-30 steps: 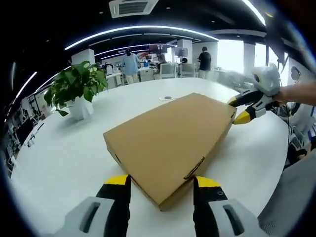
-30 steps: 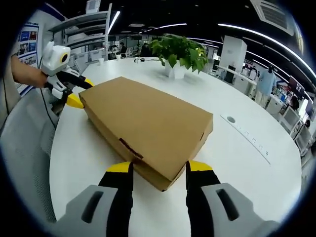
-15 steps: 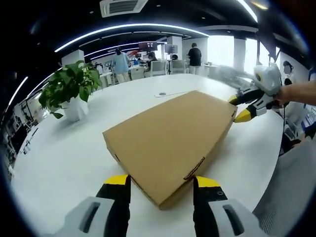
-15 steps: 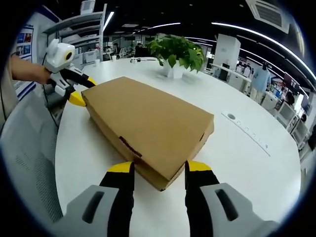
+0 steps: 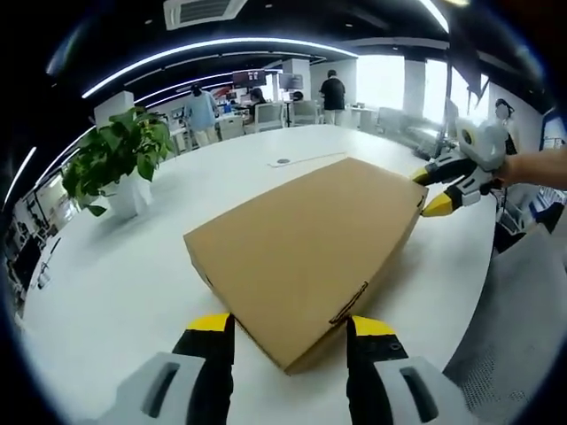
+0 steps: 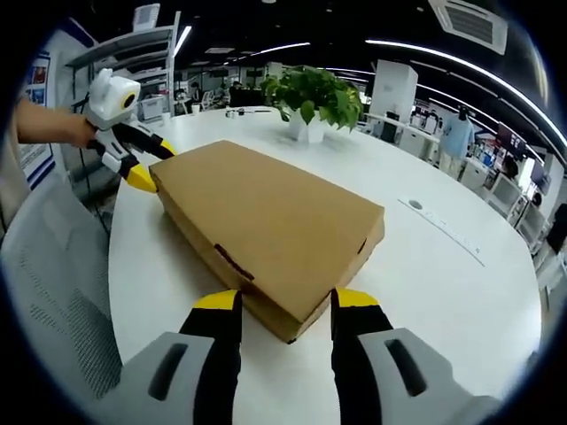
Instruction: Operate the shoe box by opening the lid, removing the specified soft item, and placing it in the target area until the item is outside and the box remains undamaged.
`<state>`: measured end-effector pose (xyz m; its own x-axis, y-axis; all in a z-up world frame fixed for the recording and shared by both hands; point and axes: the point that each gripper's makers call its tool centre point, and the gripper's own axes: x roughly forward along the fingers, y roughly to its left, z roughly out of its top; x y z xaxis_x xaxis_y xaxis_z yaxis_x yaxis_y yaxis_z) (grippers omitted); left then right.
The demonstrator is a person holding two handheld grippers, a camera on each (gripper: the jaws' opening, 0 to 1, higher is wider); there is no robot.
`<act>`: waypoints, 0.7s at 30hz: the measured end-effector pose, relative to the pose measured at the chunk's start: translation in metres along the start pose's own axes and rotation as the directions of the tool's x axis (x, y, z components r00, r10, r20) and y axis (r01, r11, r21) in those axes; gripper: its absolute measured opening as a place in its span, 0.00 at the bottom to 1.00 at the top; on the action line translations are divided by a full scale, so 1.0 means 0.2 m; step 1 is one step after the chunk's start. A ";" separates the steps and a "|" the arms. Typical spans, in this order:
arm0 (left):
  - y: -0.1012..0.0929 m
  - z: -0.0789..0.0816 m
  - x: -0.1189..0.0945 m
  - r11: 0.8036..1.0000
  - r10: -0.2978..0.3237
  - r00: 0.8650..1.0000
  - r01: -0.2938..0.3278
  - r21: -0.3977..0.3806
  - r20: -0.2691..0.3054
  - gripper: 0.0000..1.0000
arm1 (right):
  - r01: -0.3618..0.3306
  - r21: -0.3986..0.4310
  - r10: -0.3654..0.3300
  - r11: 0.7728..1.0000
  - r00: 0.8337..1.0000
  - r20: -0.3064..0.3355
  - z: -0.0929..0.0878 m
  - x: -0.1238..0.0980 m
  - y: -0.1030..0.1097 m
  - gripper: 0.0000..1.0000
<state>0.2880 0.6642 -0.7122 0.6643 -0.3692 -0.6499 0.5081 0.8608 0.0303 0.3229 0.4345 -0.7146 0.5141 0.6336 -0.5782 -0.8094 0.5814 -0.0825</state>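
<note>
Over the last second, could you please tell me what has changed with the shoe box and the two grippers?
Nothing has visibly moved. The shoe box stays closed and flat on the white table, with the left gripper and the right gripper each open astride opposite corners. Only the cameras have tilted slightly.

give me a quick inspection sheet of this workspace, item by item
surface: white round table, bare around the box.
job's things: brown cardboard shoe box, lid shut, lying flat; soft item not visible.
clutter: potted plant in a white pot, apart from the box; small round disc on the table beyond it.
grippers: left gripper open, jaws either side of one box corner; right gripper open, jaws either side of the opposite corner.
cables: thin line on the table near the disc, too small to tell.
surroundings: open office, people standing far off, grey mesh chair beside the table.
</note>
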 end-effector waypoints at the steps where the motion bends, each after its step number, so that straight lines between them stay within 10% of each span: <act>1: 0.00 0.00 0.00 1.000 -0.004 1.000 0.004 0.004 -0.002 0.50 | 0.002 0.001 -0.002 1.000 1.000 0.000 0.00 0.00 0.00 0.36; 21: 0.08 -0.06 -0.06 0.994 -0.066 0.997 0.068 0.080 -0.026 0.51 | 0.088 0.073 -0.087 0.993 0.996 -0.015 0.00 -0.02 0.18 0.35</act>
<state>0.2822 0.6855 -0.7132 0.6148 -0.4165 -0.6697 0.5947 0.8026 0.0468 0.2912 0.4537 -0.7149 0.5782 0.5732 -0.5807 -0.7383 0.6704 -0.0735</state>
